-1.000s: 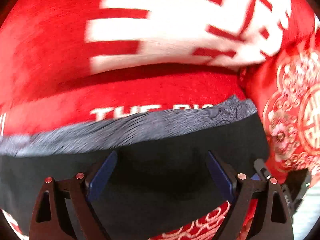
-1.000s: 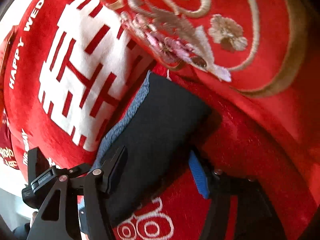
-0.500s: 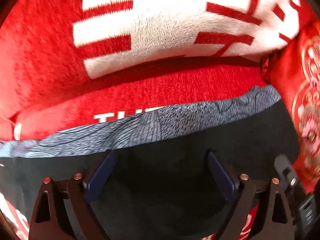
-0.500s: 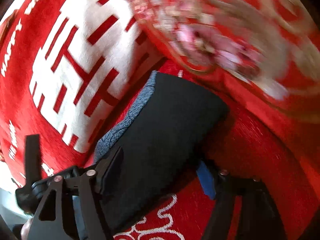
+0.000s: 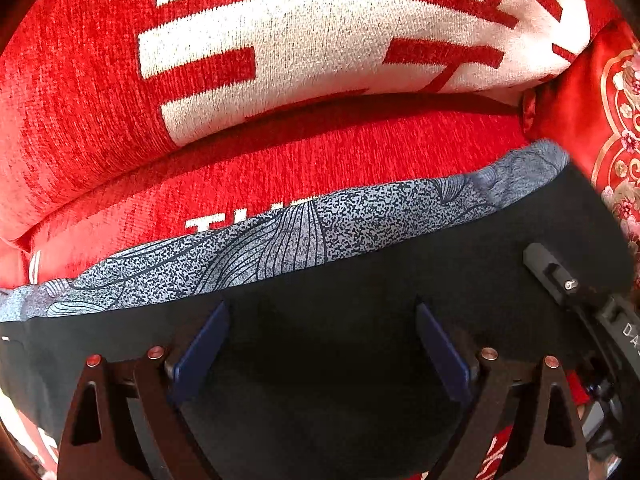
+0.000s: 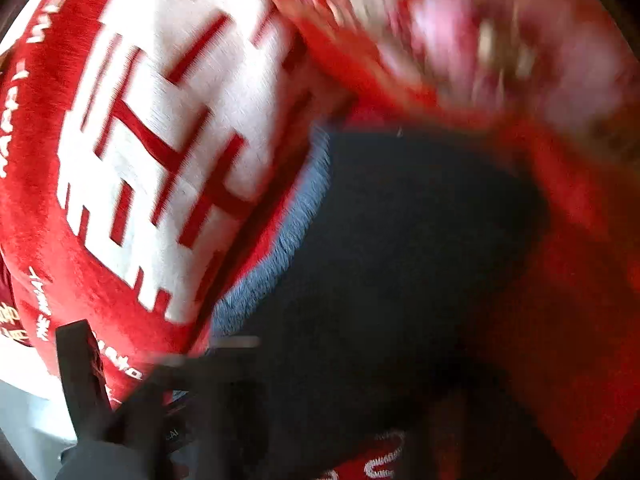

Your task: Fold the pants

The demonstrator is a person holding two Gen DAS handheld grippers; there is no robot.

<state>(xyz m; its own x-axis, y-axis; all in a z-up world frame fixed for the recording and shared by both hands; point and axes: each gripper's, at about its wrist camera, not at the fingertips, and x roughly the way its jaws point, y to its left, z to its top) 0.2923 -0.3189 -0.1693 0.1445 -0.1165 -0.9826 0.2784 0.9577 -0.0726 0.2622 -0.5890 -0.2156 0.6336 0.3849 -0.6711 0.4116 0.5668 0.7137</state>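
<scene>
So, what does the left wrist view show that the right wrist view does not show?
Only the left wrist view shows the left gripper sharply, its blue fingers standing apart over the dark pants, and the line pattern on the grey waistband. Only the right wrist view shows the far side edge of the pants against the red cover; the picture is blurred, and the right gripper is closing. Both show the pants, the waistband and the red and white cushion.

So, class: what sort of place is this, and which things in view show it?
Probably a home bed or sofa dressed for a wedding: a red knitted blanket with a large white character, an embroidered red satin cushion, and dark pants laid on top.
</scene>
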